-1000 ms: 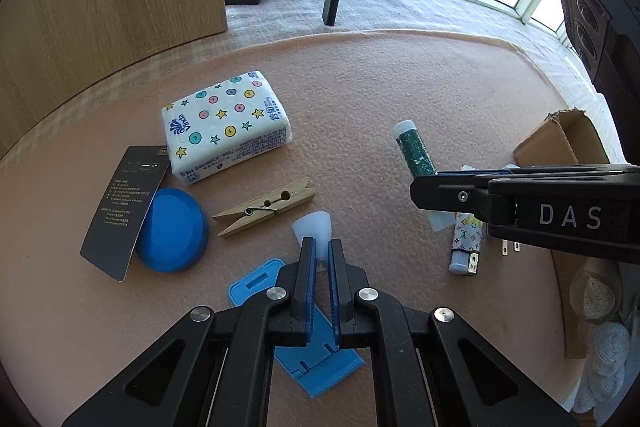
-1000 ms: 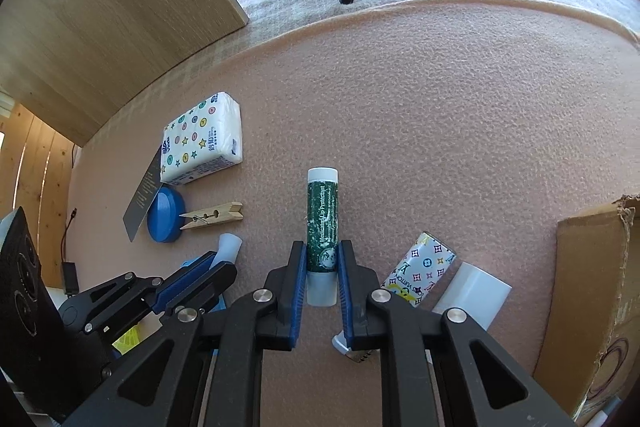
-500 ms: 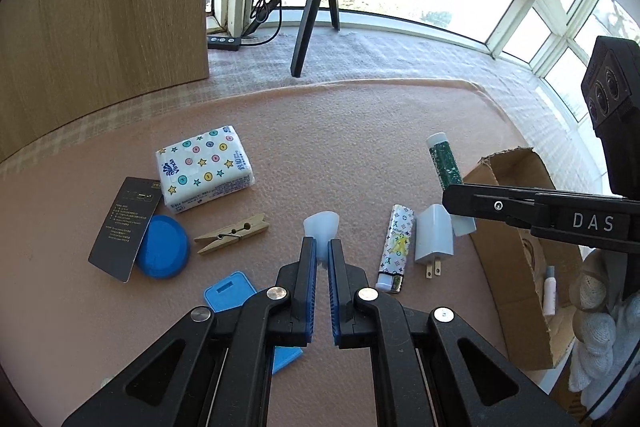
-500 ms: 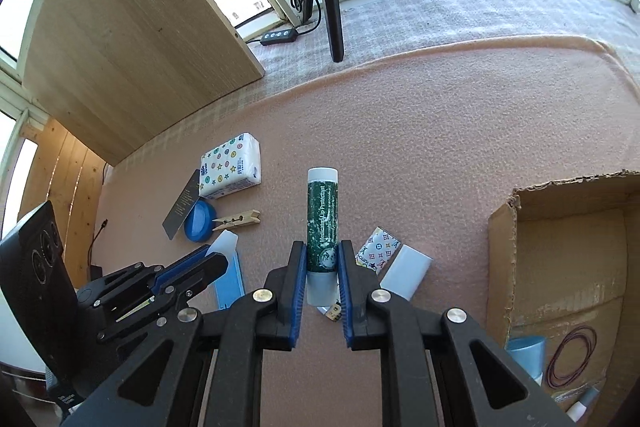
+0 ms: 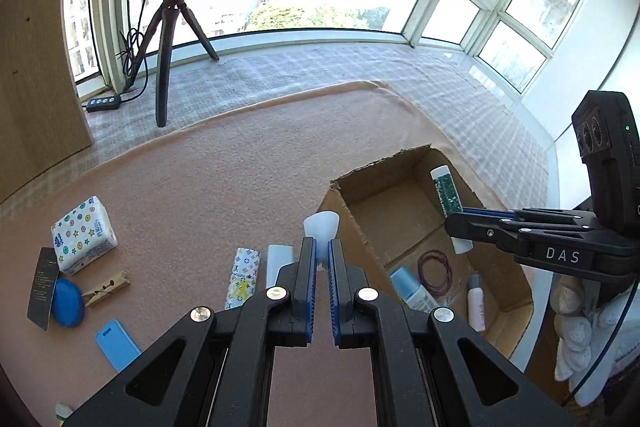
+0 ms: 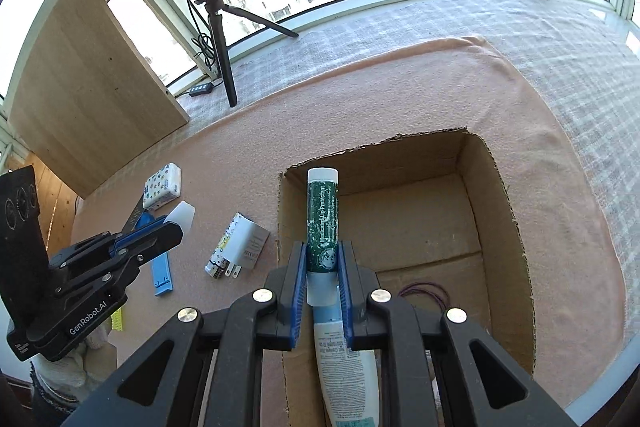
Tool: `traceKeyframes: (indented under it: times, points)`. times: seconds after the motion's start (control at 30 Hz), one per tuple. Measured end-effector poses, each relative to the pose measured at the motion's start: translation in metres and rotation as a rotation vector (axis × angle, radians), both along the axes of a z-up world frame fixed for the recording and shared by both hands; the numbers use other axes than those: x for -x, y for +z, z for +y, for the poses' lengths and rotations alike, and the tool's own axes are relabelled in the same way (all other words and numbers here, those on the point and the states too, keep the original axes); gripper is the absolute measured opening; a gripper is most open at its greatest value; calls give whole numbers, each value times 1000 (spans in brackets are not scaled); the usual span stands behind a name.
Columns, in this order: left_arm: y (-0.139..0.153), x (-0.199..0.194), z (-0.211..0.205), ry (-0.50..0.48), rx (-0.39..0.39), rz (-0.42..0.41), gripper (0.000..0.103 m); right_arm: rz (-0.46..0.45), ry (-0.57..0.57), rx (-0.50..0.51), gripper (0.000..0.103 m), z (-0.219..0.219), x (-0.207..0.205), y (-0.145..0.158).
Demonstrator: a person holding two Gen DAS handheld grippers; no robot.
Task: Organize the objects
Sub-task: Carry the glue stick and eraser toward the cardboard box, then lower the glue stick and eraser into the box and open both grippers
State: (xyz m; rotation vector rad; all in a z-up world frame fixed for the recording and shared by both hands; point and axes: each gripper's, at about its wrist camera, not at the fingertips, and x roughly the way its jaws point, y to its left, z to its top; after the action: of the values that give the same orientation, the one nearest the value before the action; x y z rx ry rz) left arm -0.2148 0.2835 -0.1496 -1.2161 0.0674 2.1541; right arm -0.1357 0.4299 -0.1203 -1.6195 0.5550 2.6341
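Observation:
My right gripper [image 6: 322, 259] is shut on a green lip balm stick [image 6: 322, 219] and holds it above the open cardboard box [image 6: 500, 187]; the stick [image 5: 446, 193] and the box [image 5: 400, 163] also show in the left wrist view. My left gripper [image 5: 322, 255] is shut on a small white plastic cap [image 5: 321, 227], raised above the pink mat beside the box's left wall. The cap [image 6: 181, 215] shows in the right wrist view too. Inside the box lie a white tube [image 6: 344, 359], a purple rubber band [image 5: 434, 267] and a small pink bottle [image 5: 476, 303].
On the pink mat lie a patterned lighter [image 5: 242, 277], a white charger plug [image 5: 278, 261], a tissue pack [image 5: 82, 235], a clothespin [image 5: 106, 289], a blue lid [image 5: 66, 303], a black card [image 5: 40, 287] and a blue phone stand [image 5: 116, 345]. A tripod [image 5: 168, 39] stands behind.
Both grippers have lifted and swung right with their objects. The box now lies under the right gripper, and the mat's objects have dropped to the lower left.

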Motion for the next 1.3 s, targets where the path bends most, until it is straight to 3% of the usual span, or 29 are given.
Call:
traceKeyframes:
  times: [0.27,0.5,0.57,0.6,0.67,0.73,0.8,1.3]
  points:
    - [-5,-16,61,-81,13,0,6,-23,-62,-2,14,35,-24,-11]
    - [-9,-24,82,-101,33,-2,6,-33,-84,-6,14,49,-36,-16]
    - [-9,-27,83,-110,35,-6,8,-35,-81,-10,14,50,-38,-17]
    - [-9,-27,83,-116,35,-9,14,-34,-79,-12,14,50,-40,-17]
    - [-8,-29,82,-116,39,-10,27,-22,-78,-12,16,50,-42,-17]
    - [-6,-32,78,-109,35,-4,38,-25,-71,-16,37,49,-43,-16]
    - [-4,-33,73,-99,35,-1,39,-13,-70,-33,50,47,-45,-14]
    - [5,-40,-13,42,34,4,39,34,17,-42,50,4,-39,-4]
